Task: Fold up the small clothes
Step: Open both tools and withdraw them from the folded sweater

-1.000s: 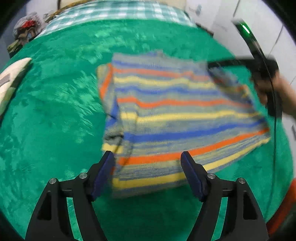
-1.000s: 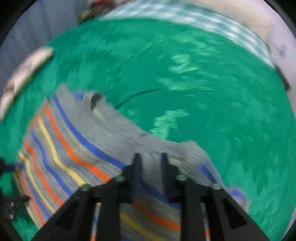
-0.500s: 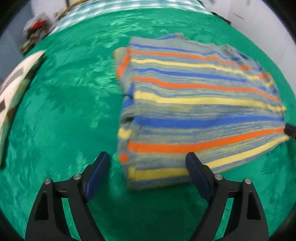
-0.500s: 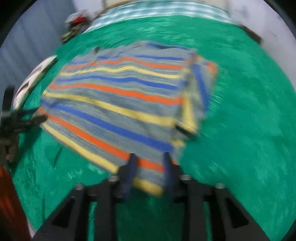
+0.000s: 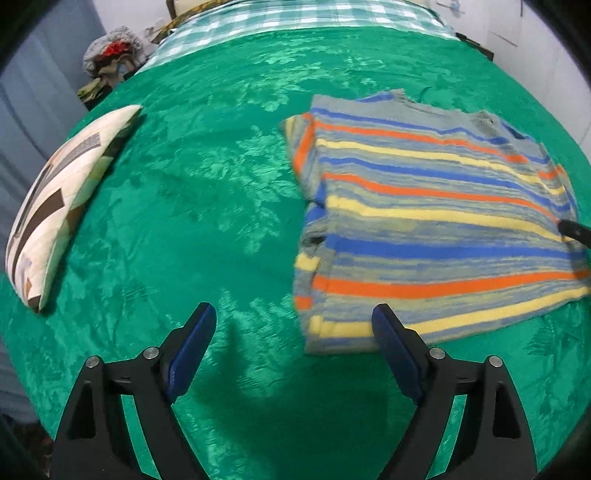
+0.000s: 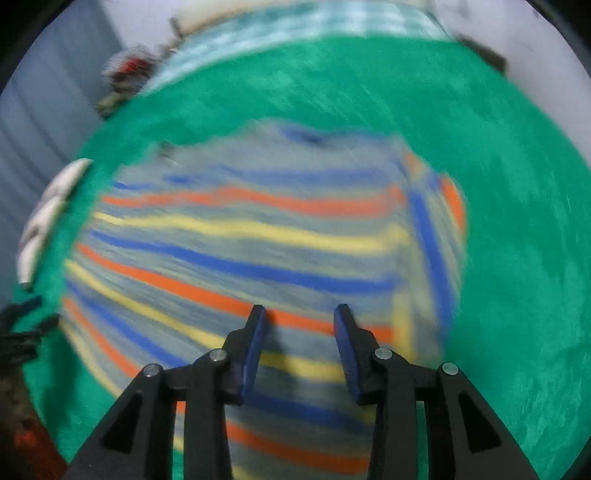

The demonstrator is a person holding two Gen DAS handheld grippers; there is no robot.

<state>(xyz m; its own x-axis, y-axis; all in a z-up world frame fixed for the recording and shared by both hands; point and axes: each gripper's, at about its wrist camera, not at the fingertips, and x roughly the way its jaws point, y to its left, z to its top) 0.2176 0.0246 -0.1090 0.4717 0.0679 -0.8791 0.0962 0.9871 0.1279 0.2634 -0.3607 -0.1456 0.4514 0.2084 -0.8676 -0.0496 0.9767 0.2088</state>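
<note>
A small striped sweater (image 5: 436, 221), grey with orange, yellow and blue bands, lies flat on the green blanket (image 5: 207, 192) with its sleeves folded in. My left gripper (image 5: 293, 325) is wide open and empty, hovering just off the sweater's near left corner. My right gripper (image 6: 299, 317) is open and empty above the sweater (image 6: 240, 251); that view is blurred by motion. One right fingertip (image 5: 574, 230) shows at the sweater's right edge in the left wrist view.
A patterned white cushion (image 5: 55, 206) lies at the blanket's left edge. A checked sheet (image 5: 295, 14) covers the far end of the bed. A heap of clothes (image 5: 110, 59) sits at the far left. White walls stand close on the right.
My right gripper has opened and let go of the sweater, which now lies flat. My left gripper has drawn back and to the left of it, still open.
</note>
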